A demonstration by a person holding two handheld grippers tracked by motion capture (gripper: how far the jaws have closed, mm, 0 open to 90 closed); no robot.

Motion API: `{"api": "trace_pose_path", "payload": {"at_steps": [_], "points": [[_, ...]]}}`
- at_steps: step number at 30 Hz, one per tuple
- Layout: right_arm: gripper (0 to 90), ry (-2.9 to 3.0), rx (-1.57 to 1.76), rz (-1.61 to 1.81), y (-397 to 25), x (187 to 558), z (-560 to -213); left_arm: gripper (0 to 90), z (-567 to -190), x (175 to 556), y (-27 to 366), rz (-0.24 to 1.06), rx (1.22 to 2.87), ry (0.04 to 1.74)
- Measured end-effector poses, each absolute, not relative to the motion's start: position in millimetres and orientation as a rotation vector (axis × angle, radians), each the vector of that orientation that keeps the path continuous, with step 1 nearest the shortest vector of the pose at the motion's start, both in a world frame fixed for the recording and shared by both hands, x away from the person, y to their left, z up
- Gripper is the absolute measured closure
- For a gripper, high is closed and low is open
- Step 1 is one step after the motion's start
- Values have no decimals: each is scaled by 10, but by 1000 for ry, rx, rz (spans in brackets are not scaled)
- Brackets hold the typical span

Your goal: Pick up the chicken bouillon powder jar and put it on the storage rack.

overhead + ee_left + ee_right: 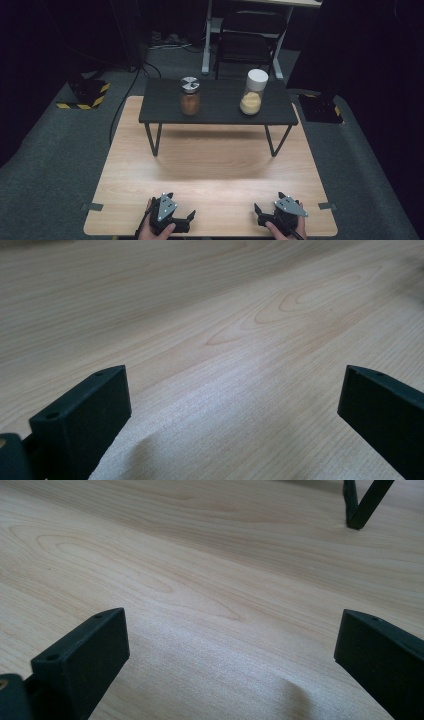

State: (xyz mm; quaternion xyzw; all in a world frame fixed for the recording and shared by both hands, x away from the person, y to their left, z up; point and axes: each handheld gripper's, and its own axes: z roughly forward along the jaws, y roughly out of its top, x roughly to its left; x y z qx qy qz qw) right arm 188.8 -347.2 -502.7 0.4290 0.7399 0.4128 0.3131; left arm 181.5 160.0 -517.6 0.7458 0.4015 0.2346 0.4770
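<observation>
On a low black riser (217, 114) at the far side of the wooden table (210, 170) stand two jars. The left jar (190, 96) has a silver lid and brown contents. The right jar (253, 92) has a white lid and pale yellow contents. My left gripper (189, 217) rests at the near edge, left of centre, held in a hand. Its jaws stand wide apart over bare wood (235, 405). My right gripper (258, 210) rests at the near edge, right of centre, also open with nothing between its jaws (232, 645).
One foot of the riser's legs (357, 507) stands ahead of the right gripper. A dark chair (247, 42) and a desk leg (207, 45) stand beyond the table. Yellow-and-black striped bases (85, 95) sit on the grey floor at both sides.
</observation>
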Motion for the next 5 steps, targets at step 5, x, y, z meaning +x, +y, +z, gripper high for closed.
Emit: {"api": "trace_pose_path", "payload": {"at_steps": [5], "points": [[6, 1967, 1144, 1113, -3489, 1916, -5015, 9, -5173, 1805, 1630, 578, 1804, 989]]}}
